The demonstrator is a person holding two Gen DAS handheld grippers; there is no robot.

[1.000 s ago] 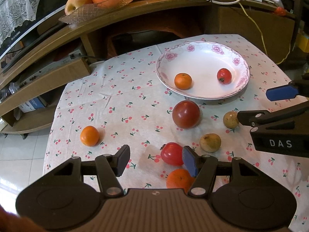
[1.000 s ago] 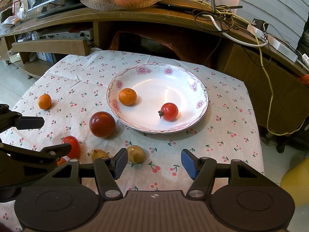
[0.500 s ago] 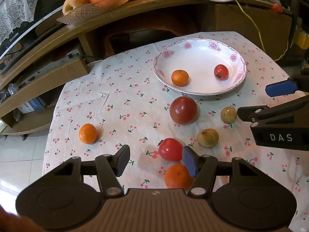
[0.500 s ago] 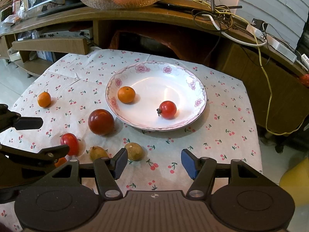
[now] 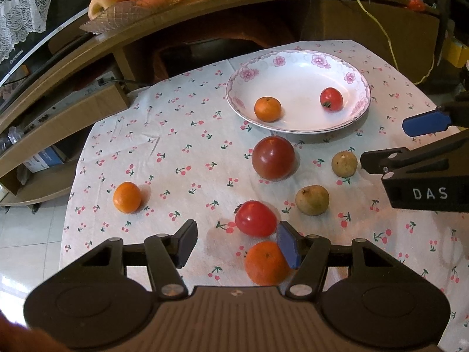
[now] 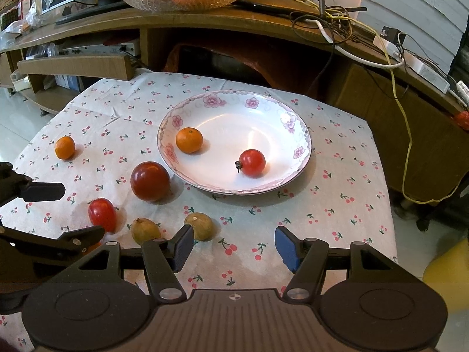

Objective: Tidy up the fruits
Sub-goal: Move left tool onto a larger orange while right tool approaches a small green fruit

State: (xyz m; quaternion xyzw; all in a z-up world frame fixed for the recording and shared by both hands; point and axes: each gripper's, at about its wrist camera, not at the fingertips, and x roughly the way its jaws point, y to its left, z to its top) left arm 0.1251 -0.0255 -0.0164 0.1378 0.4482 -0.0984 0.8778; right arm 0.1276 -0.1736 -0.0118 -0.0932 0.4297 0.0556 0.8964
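Right now my left gripper [image 5: 236, 245] hangs low over the near part of the cherry-print tablecloth [image 5: 181, 135], jaws apart and empty, with a red tomato [image 5: 255, 218] just ahead between the fingertips and an orange [image 5: 265, 262] under the blue right pad, which cuts off its edge. My right gripper [image 6: 233, 245] is also spread wide and holds nothing; its left fingertip overlaps a small brown fruit [image 6: 199, 225], and a second brown fruit [image 6: 144, 229] sits just beside that, its pointed end tilted up and left. The white flowered plate [image 6: 296, 135] lies farther back with a small orange [image 6: 189, 140] and a small tomato [image 6: 251, 162] in it, well apart, the tomato's stem pointing left. A big dark red tomato [image 6: 150, 180] rests near the plate's rim, though whether they touch I cannot tell. Another orange [image 6: 64, 147] sits alone at the far left. The round fruits show no clear long axis.
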